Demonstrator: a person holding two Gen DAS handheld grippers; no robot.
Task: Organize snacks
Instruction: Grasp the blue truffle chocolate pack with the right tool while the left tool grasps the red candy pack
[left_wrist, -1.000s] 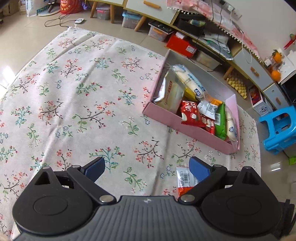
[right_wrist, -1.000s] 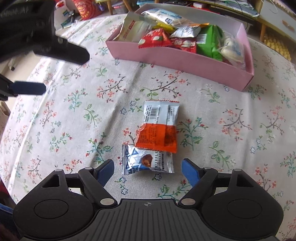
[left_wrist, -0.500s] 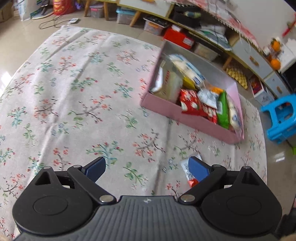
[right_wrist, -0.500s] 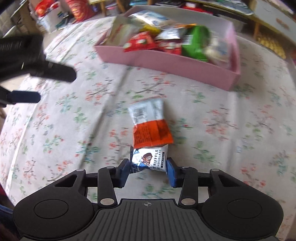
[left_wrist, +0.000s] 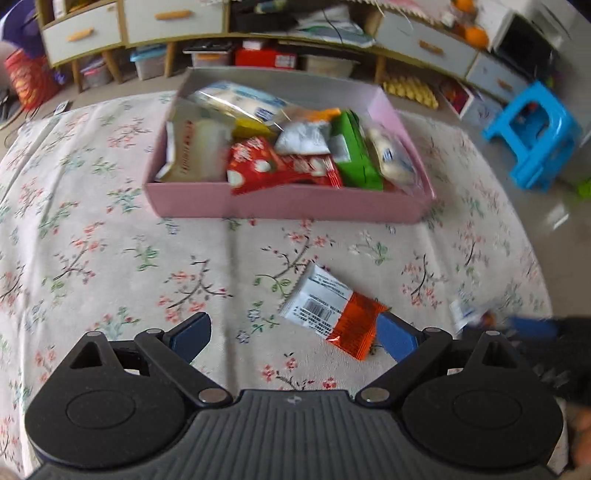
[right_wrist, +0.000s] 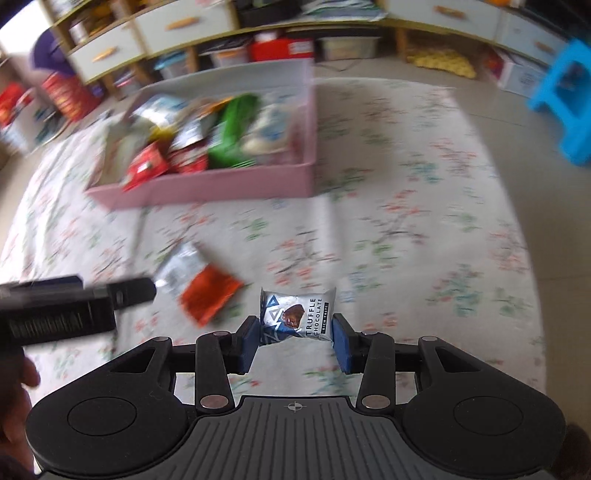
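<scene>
My right gripper (right_wrist: 295, 341) is shut on a small silver and blue truffle chocolate packet (right_wrist: 297, 319), lifted off the floral cloth (right_wrist: 406, 229). An orange and white snack packet (left_wrist: 330, 314) lies flat on the cloth. My left gripper (left_wrist: 291, 336) stands open just above and near that packet, whose orange end lies by the right fingertip (left_wrist: 395, 338). The pink box (left_wrist: 288, 201) holds several snack packets, and it sits further back on the cloth. In the right wrist view the left gripper (right_wrist: 122, 295) comes in from the left beside the orange packet (right_wrist: 199, 286).
A blue plastic stool (left_wrist: 535, 136) stands on the floor at the right, off the cloth. Low cabinets (left_wrist: 166, 22) with bins and boxes under them run along the back. The floral cloth (left_wrist: 92, 240) left of the box is bare.
The right gripper shut on the chocolate packet and lifted it off the cloth. The left gripper swung round and sank toward the orange and white packet, still open.
</scene>
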